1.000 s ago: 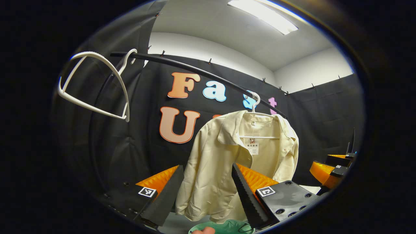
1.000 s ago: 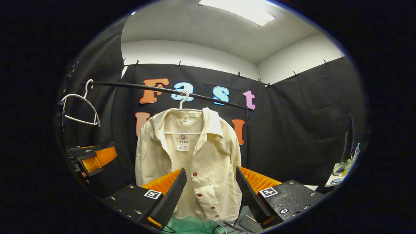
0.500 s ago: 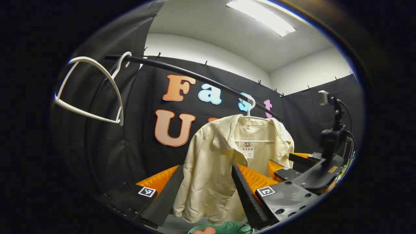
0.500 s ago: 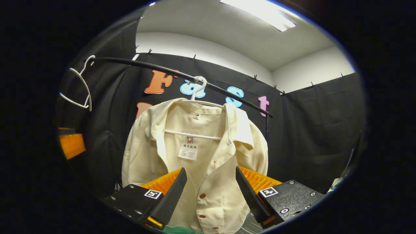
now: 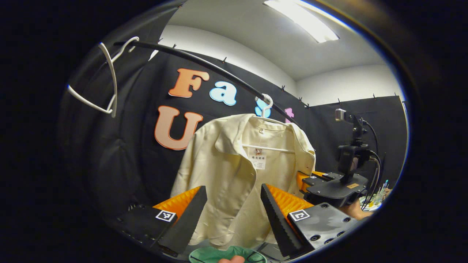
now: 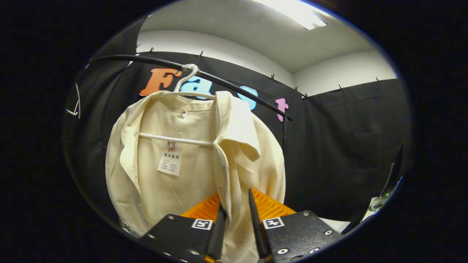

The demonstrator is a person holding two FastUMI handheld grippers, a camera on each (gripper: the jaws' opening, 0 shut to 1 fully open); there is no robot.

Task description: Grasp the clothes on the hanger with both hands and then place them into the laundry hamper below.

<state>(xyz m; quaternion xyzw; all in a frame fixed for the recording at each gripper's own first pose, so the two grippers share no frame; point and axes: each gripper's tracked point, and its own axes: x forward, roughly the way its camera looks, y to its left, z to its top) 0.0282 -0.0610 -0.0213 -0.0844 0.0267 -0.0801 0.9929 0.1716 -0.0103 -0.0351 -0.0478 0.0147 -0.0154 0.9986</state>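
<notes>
The grasping step is under way. The right gripper [image 6: 236, 223] has narrowed onto the front edge of the cream shirt [image 6: 190, 175], cloth pinched between its fingers. The left gripper [image 5: 232, 215] stands wide, the shirt just ahead on its hanger [image 5: 268, 148]; it probably needs to advance and close. The green hamper [image 5: 226, 255] sits below.

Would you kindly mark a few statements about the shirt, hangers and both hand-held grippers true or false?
1. The cream shirt hangs on a white hanger from the black rail. True.
2. The left hand-held gripper is closed on the shirt. False: its fingers stand wide apart, with the shirt beyond them.
3. The right hand-held gripper has narrowed around the shirt's front edge. True.
4. The shirt lies in the green hamper. False: it hangs above it.
5. An empty hanger hangs on the rail. True.
</notes>
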